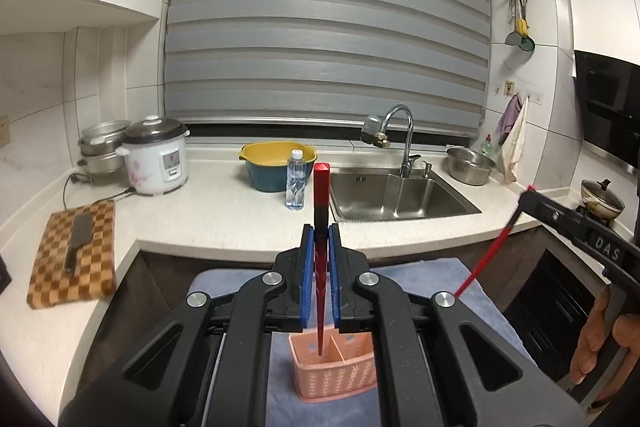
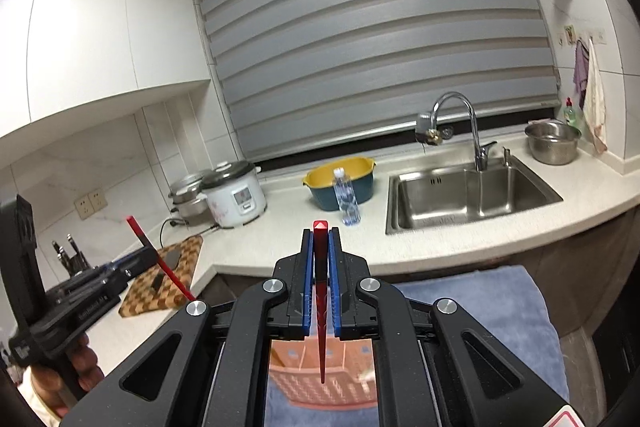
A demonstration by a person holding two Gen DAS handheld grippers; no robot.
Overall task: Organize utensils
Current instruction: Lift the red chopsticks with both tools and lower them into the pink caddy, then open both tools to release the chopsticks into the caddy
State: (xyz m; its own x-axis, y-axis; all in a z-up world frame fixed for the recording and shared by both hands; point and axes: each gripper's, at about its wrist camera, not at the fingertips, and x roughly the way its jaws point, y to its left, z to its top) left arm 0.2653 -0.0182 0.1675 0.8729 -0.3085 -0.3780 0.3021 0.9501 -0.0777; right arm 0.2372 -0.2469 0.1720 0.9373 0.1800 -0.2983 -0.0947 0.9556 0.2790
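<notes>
My left gripper [image 1: 321,231] is shut on a red and black chopstick [image 1: 321,187] that stands upright between its blue pads. Its thin tip hangs over the left compartment of a pink slotted basket [image 1: 334,367]. The basket rests on a blue-grey towel [image 1: 424,279]. In the right wrist view my right gripper [image 2: 321,235] is shut on a second red chopstick [image 2: 320,269], tip down above the same basket [image 2: 320,383]. Each wrist view also shows the other gripper at its side, the right gripper [image 1: 529,193] and the left gripper [image 2: 147,251], with its chopstick slanting down.
A white counter [image 1: 224,219] runs behind, with a steel sink [image 1: 400,195] and tap, a water bottle [image 1: 296,181], a yellow and blue bowl [image 1: 276,163], a rice cooker [image 1: 158,159] and a steel bowl [image 1: 470,165]. A cleaver lies on the checkered board [image 1: 76,255]. A person's hand [image 1: 608,339] holds the right handle.
</notes>
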